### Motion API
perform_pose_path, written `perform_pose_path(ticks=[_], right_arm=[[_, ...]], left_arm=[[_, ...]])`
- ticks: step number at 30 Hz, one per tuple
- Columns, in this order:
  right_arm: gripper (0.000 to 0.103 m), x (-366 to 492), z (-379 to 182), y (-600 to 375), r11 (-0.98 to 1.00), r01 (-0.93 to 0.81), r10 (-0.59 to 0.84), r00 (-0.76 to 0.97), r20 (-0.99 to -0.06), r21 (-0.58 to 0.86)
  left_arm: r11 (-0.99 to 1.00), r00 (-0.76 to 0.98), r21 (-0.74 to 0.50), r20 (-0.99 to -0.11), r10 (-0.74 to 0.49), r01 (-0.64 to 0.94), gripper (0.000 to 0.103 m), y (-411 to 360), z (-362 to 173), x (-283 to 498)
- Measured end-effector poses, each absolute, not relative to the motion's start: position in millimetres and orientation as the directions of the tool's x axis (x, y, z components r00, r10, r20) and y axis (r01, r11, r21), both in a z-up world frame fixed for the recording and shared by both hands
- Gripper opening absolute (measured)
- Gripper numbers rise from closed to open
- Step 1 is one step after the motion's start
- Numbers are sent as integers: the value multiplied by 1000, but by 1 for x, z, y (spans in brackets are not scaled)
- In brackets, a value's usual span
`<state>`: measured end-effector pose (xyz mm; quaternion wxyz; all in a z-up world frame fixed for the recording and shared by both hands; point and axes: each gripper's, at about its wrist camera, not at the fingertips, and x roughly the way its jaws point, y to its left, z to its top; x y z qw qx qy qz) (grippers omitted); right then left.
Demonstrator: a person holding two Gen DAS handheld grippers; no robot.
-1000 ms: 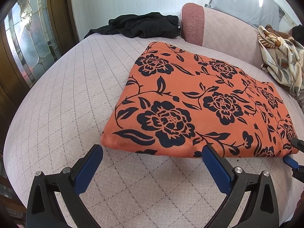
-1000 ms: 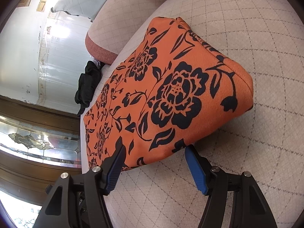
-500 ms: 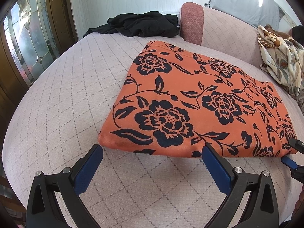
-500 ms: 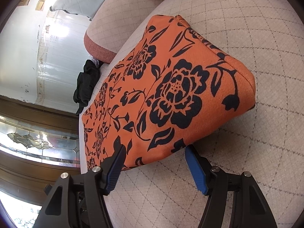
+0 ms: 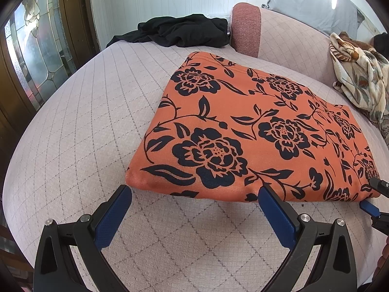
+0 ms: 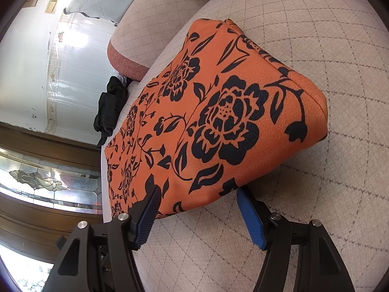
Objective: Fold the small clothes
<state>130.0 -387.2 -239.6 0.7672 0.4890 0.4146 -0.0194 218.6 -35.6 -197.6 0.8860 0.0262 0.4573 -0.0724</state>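
A folded orange cloth with black flowers (image 5: 243,131) lies flat on the pale quilted cushion (image 5: 85,126). My left gripper (image 5: 194,192) is open, its blue pads at the cloth's near edge by the left corner. My right gripper (image 6: 197,193) is open around the near edge of the same cloth (image 6: 218,112), one finger over the fabric and the other at cushion level. The right gripper's fingertips (image 5: 369,206) show at the right edge of the left wrist view.
A black garment (image 5: 180,32) lies at the back of the cushion next to a reddish armrest (image 5: 245,31). A cream patterned cloth (image 5: 357,73) is heaped at the right. A wooden door with leaded glass (image 5: 31,56) stands at the left.
Both grippers have edged closer to the cloth's near edge. Both stay open and the cloth has not moved.
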Motion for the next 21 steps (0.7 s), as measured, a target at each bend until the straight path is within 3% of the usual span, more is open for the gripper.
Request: perform_pose_path(ticks=[21], right_arm=[[68, 130, -239, -387, 521, 435, 376, 655, -655, 734]], left_arm=[[987, 573, -40, -811, -122, 153, 103, -34, -195, 219]])
